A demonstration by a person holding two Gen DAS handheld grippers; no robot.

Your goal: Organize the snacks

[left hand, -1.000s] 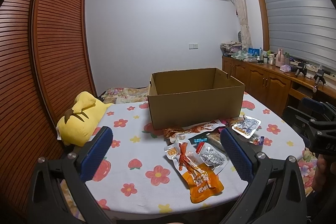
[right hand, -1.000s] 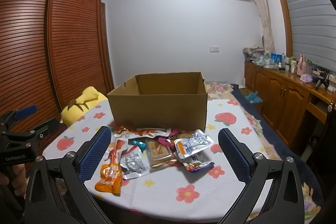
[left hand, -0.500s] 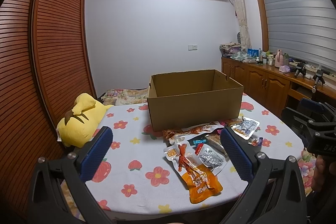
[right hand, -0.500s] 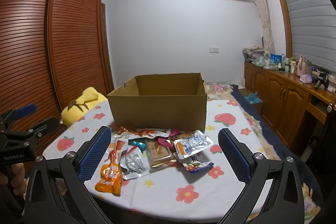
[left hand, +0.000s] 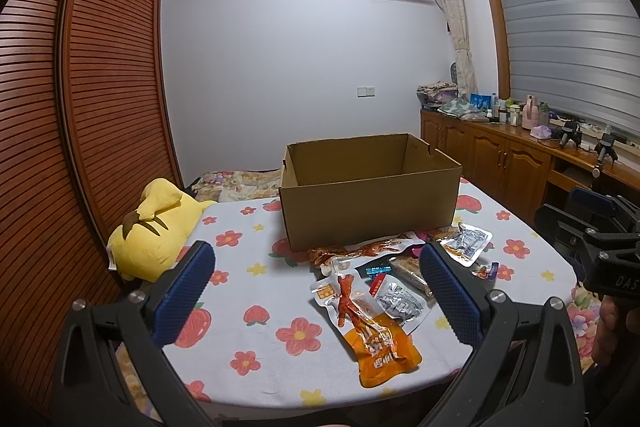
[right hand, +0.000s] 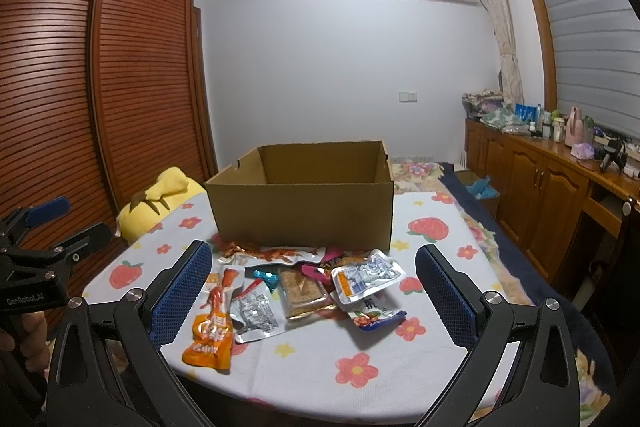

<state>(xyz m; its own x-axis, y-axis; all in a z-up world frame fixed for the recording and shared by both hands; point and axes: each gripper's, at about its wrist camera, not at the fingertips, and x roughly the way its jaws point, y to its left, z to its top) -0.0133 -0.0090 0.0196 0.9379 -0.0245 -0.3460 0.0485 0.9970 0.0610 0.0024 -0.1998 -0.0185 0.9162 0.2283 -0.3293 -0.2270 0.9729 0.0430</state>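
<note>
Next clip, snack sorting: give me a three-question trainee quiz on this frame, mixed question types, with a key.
1. True or false: the cardboard box already has its top open.
2. Which lies nearest the table's front edge? A) orange packet B) brown cracker pack C) yellow plush
3. Fill in: both the left gripper and the right gripper are ____.

Key: 1 true; 2 A; 3 open, holding nothing.
</note>
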